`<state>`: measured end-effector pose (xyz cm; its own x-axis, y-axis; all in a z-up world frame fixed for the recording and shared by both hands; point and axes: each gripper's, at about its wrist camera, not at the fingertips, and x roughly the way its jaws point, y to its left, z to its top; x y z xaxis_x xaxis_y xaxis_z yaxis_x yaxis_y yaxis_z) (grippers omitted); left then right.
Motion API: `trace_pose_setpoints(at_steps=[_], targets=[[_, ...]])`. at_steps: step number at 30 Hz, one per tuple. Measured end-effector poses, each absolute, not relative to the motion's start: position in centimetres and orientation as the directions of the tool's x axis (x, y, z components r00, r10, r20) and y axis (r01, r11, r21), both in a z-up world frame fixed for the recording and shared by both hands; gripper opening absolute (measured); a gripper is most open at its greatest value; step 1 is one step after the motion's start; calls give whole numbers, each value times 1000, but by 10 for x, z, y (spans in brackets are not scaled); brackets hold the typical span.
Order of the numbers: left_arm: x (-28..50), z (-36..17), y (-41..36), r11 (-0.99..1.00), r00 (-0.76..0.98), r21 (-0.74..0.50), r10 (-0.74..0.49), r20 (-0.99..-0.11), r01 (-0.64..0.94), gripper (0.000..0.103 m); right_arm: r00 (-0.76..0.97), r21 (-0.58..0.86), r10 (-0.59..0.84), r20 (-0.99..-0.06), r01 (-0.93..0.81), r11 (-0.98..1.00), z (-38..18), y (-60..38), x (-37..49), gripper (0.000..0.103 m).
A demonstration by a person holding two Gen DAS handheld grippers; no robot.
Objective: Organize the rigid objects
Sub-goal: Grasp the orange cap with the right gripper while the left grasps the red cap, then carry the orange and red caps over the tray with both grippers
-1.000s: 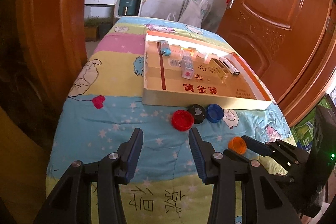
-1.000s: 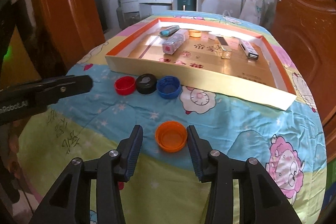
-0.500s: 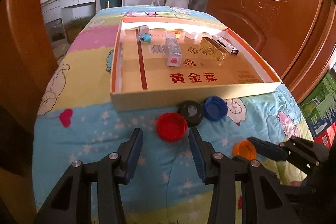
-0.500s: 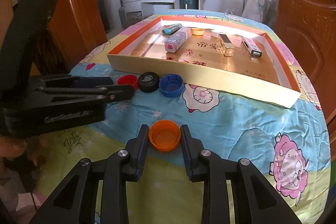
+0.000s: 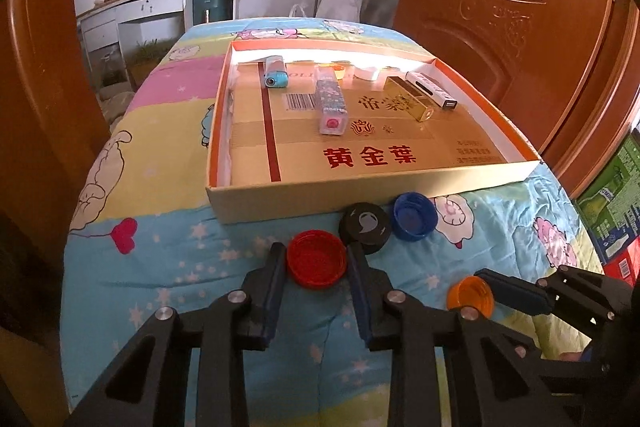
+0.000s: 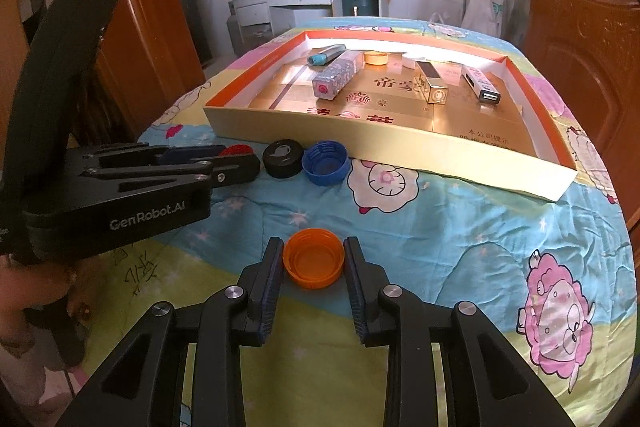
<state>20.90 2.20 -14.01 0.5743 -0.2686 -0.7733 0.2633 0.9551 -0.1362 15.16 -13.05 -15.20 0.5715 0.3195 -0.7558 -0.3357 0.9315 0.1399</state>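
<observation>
Bottle caps [image 5: 317,264] on cartoon bedspread [image 5: 168,259], box [image 5: 280,195] behind, wooden doors [image 5: 500,7].

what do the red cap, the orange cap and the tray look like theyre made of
Red cap: likely moulded plastic, slightly glossy, with a ribbed rim.
Orange cap: same look, smooth shiny plastic; concentric rings show inside its open cup.
Tray: seems to be printed cardboard, matte cream outer wall, thin folded edges, a barcode and lettering on its floor.

Ribbed plastic red cap [image 5: 316,258], matt cardboard tray [image 5: 280,203], soft printed cloth quilt [image 5: 160,247]
</observation>
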Motion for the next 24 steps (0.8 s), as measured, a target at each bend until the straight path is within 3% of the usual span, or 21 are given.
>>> trace_pose_setpoints(at_steps=[24], targets=[[174,-103,28,935,608,-219,-350,-713,280,31,642,125,310,-701,-317,940,-121,-137,135,31]])
